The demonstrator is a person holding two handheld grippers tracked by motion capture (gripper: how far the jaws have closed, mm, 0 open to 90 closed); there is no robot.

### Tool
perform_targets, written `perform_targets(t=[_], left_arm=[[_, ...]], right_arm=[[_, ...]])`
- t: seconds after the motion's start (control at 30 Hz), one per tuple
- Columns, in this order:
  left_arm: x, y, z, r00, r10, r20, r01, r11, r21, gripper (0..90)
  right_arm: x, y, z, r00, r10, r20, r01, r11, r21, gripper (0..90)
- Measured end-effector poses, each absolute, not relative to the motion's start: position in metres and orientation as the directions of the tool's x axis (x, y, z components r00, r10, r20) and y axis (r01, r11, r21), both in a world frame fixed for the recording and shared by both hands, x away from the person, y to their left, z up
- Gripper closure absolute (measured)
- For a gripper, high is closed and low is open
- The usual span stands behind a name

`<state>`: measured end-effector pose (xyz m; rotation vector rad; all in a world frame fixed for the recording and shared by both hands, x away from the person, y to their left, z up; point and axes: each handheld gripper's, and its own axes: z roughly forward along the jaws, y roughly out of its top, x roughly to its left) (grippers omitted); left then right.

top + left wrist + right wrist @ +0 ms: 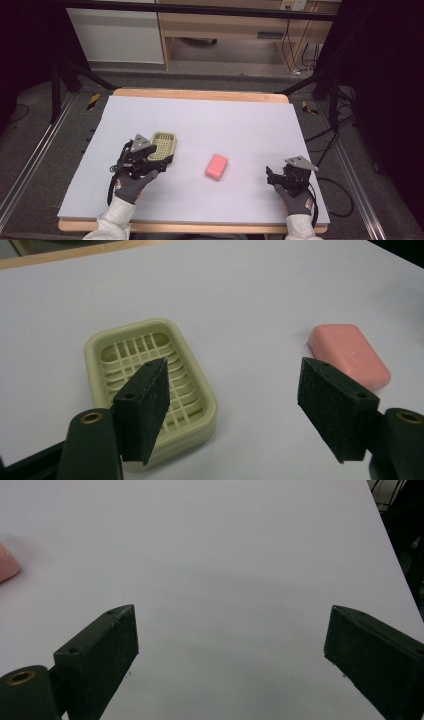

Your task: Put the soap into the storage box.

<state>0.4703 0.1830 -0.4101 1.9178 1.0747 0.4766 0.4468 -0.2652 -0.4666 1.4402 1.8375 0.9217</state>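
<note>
So the step in hand looks like the approach to the soap dish (163,145), a pale green slatted tray that's parked on the left part of the white table (240,125). The left gripper (235,410) is held right over the dish's near end with its jaws spread wide, nothing pinched yet; one pad (142,407) is seen above the grid, the other out over bare table. The pink soap bar (216,166) is lying flat near the middle, well apart from the dish. The right gripper (230,655) is also wide open and empty, parked over bare table at the right. Next, probably, the dish rim needs to be straddled and clamped, or the soap fetched.
</note>
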Motion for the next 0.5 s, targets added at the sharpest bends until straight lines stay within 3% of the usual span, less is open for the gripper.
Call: perform_targets(t=[0.5], left_arm=[[0.477, 0.159, -0.408, 0.584, 0.809, -0.068, 0.493, -0.287, 0.821, 27.4]], right_arm=[[0.447, -0.265, -0.467, -0.211, 0.976, -0.051, 0.543, 0.16, 0.825, 7.4]])
